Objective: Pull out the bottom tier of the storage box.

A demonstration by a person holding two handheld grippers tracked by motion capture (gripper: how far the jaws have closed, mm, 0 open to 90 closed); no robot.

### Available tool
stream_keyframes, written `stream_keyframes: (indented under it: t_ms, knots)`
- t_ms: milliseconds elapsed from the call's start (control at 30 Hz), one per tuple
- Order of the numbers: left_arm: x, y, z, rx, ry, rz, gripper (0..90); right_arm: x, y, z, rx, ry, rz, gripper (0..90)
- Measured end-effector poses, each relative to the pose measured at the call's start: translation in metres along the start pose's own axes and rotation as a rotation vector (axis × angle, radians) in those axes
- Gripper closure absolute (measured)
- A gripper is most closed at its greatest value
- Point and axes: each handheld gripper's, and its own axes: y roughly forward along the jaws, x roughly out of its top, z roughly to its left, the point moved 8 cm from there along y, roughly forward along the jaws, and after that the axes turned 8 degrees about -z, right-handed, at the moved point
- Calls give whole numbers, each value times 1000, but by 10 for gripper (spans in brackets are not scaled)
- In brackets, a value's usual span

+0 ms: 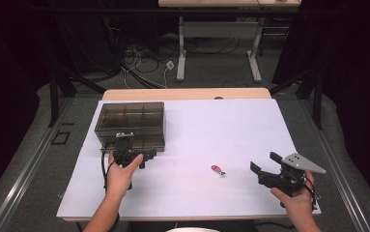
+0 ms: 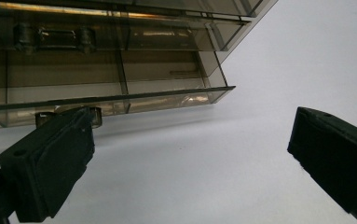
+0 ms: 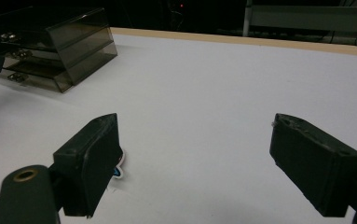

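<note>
One red sticker (image 1: 218, 170) lies right of smoky box (image 1: 130, 124).

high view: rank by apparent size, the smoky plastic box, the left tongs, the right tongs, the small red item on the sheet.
1. Smoky plastic box, clearly the largest.
2. Right tongs and left tongs: close in size; the right looks a little bigger with its grey plate, and a hand covers part of each, so no firm ranking.
3. Small red item, smallest.

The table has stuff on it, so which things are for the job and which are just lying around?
For the job:
- brown see-through box, with the open left gripper right at its front
- small red and blue thing, near the open right gripper

Just lying around:
- cables on the floor
- second table behind
</note>
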Motion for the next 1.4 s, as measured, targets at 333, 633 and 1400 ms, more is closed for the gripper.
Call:
stream_keyframes:
  t_ms: [333, 633, 1400]
  knots:
    - [12, -12, 14, 8, 24, -26, 3, -2, 0, 2, 16, -8, 15, 155]
    - [24, -26, 37, 54, 26, -51, 10, -5, 2, 6, 38, -15, 38, 161]
    - [35, -46, 89, 170, 84, -34, 282, -9, 4, 7, 50, -32, 39, 189]
